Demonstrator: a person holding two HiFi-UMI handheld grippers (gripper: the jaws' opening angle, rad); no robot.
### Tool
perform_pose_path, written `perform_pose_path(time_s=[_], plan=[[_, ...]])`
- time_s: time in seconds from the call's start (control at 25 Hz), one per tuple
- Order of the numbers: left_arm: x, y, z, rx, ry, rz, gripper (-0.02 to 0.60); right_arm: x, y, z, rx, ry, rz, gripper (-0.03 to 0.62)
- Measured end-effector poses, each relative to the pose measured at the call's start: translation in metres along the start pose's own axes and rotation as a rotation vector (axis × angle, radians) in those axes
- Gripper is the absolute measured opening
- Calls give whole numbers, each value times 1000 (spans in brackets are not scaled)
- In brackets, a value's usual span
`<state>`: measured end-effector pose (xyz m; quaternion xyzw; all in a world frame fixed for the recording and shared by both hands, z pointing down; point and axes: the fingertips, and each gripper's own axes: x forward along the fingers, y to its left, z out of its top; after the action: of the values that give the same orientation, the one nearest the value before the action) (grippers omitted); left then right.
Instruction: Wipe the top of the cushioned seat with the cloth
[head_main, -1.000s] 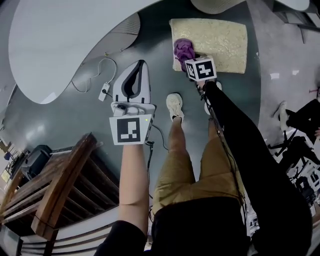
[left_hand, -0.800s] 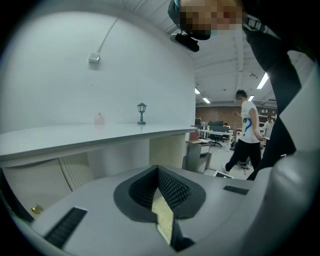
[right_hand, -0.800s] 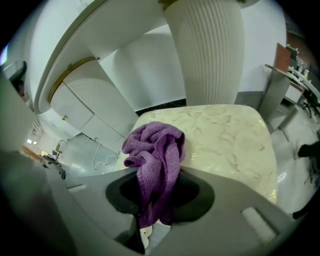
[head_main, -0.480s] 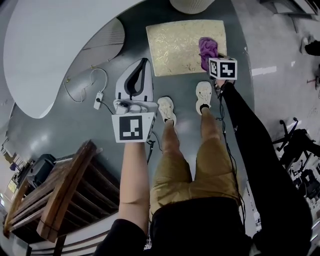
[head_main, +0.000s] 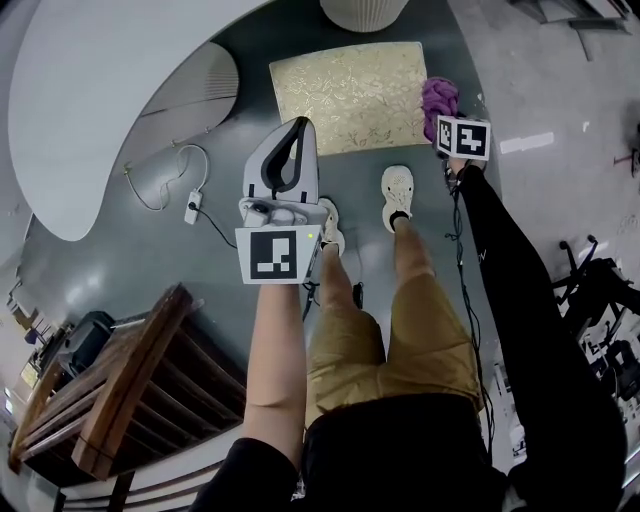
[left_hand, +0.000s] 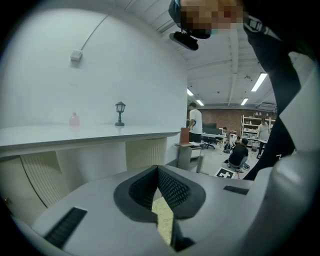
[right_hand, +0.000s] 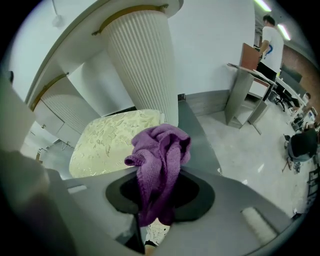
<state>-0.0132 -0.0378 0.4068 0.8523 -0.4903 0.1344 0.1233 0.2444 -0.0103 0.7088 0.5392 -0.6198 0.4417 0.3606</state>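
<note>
The cushioned seat (head_main: 350, 95) is a pale gold patterned square on the floor ahead of my feet; in the right gripper view the seat (right_hand: 107, 140) lies to the left, below the jaws. My right gripper (head_main: 443, 108) is shut on a purple cloth (head_main: 440, 98), held just off the seat's right edge. The cloth (right_hand: 160, 167) bunches up out of the shut jaws. My left gripper (head_main: 290, 150) is shut and holds nothing, raised over the grey floor near the seat's front left corner. A strip of the seat (left_hand: 162, 217) shows through its jaws.
A white curved counter (head_main: 110, 90) fills the left, with a ribbed round pedestal (head_main: 362, 12) beyond the seat. A cable and plug (head_main: 192, 205) lie on the floor at left. A wooden slatted bench (head_main: 110, 395) stands near left. My shoes (head_main: 398, 190) are just before the seat.
My right gripper has carried the cloth from the seat's left part across to past its right edge. My left gripper has shifted slightly right and forward.
</note>
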Motion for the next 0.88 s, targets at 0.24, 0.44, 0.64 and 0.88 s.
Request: perform_pose_path(time_s=[0.24, 0.44, 0.64, 0.88], plan=[[-19, -1, -3, -8, -2, 3, 8, -18, 38, 12, -36, -101, 78, 114], [-47, 20, -6, -3, -10, 13, 6, -27, 130, 6, -100, -144, 198, 114], [-79, 50, -16, 16, 13, 10, 6, -27, 235, -26, -150, -125, 297, 114], [-108, 97, -28, 10, 6, 20, 6, -5, 333, -61, -159, -78, 358, 114]])
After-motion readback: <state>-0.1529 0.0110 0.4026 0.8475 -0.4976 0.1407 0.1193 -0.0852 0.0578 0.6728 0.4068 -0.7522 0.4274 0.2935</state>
